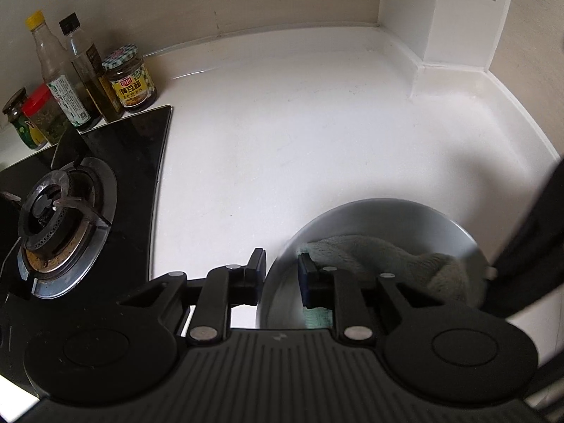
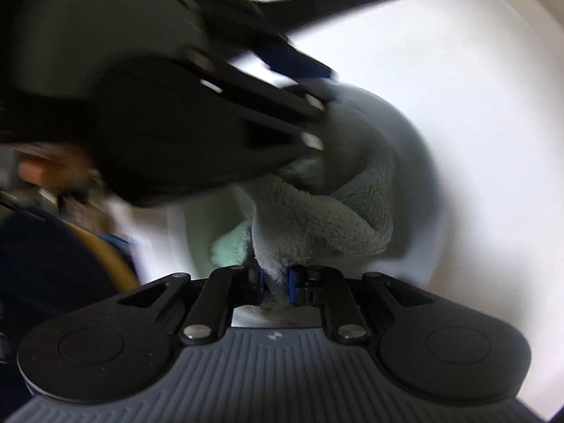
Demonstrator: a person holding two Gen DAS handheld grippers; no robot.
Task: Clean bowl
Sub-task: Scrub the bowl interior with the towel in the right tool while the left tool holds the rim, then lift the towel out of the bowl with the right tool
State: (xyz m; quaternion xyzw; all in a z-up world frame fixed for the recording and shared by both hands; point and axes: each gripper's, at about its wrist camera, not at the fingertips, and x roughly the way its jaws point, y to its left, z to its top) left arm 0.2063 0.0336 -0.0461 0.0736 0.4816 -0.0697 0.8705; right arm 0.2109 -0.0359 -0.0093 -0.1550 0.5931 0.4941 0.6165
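Note:
A metal bowl (image 1: pixel 380 218) sits on the white counter at the lower right of the left wrist view. My left gripper (image 1: pixel 280 271) is shut on the bowl's near rim, one finger outside and one inside. A grey-green fluffy cloth (image 1: pixel 370 250) lies inside the bowl. In the right wrist view my right gripper (image 2: pixel 276 282) is shut on the cloth (image 2: pixel 317 218) and presses it into the bowl (image 2: pixel 412 148). The view is blurred by motion. The left gripper (image 2: pixel 317 81) shows there as a dark shape at the upper left, over the bowl's rim.
A black glass hob with a gas burner (image 1: pixel 60 211) lies left of the bowl. Several sauce bottles and jars (image 1: pixel 88 81) stand behind it by the wall. The white counter (image 1: pixel 299 123) runs back to a wall corner and a white column (image 1: pixel 440 17).

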